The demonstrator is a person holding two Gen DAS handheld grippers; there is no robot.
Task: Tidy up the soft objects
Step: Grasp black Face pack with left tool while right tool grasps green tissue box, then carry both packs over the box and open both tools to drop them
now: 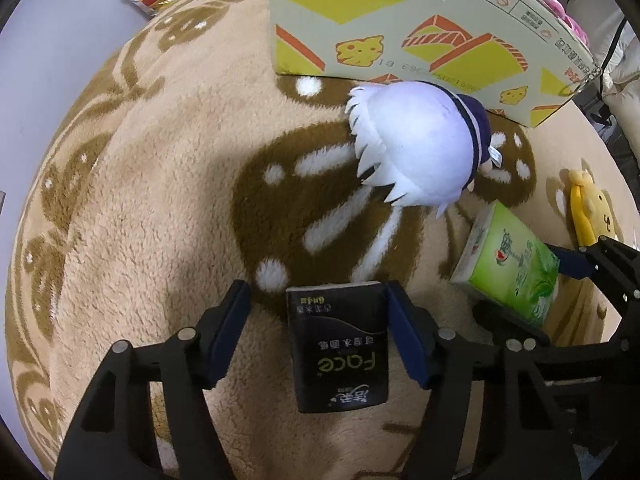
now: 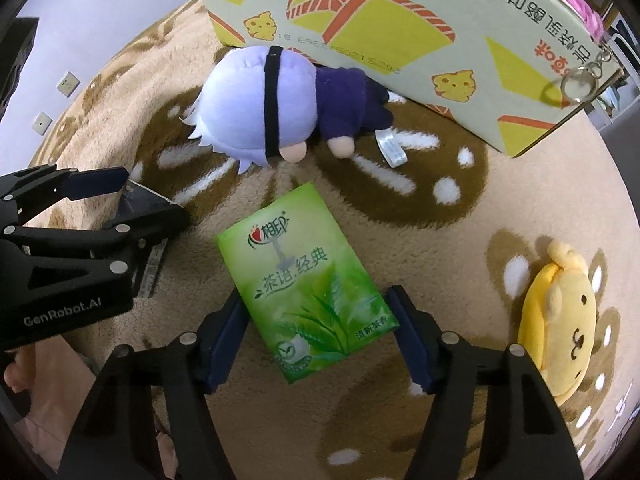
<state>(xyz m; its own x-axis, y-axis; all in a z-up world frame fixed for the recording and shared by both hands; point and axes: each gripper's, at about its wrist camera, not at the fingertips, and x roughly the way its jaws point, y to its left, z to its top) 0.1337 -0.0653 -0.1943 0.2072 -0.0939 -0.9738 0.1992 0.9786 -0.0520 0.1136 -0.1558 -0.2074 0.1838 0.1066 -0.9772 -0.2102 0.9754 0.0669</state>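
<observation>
Tissue packs, two: black pack (image 1: 340, 344) lying on the rug (image 1: 160, 200) between the wide-spread fingers of the left gripper (image 1: 318, 332), right finger at its edge, left finger apart; green pack (image 2: 304, 304) lying between the spread fingers of the right gripper (image 2: 318, 338), not clamped. Plush toys, two: white-haired doll (image 2: 276, 108) lying face-down just beside the box (image 2: 400, 32), beyond both packs; yellow plush (image 2: 560, 316) to the right of the green pack. Cardboard box, one, at the rug's far side. Keyring (image 2: 576, 84), one, hanging at the box corner.
</observation>
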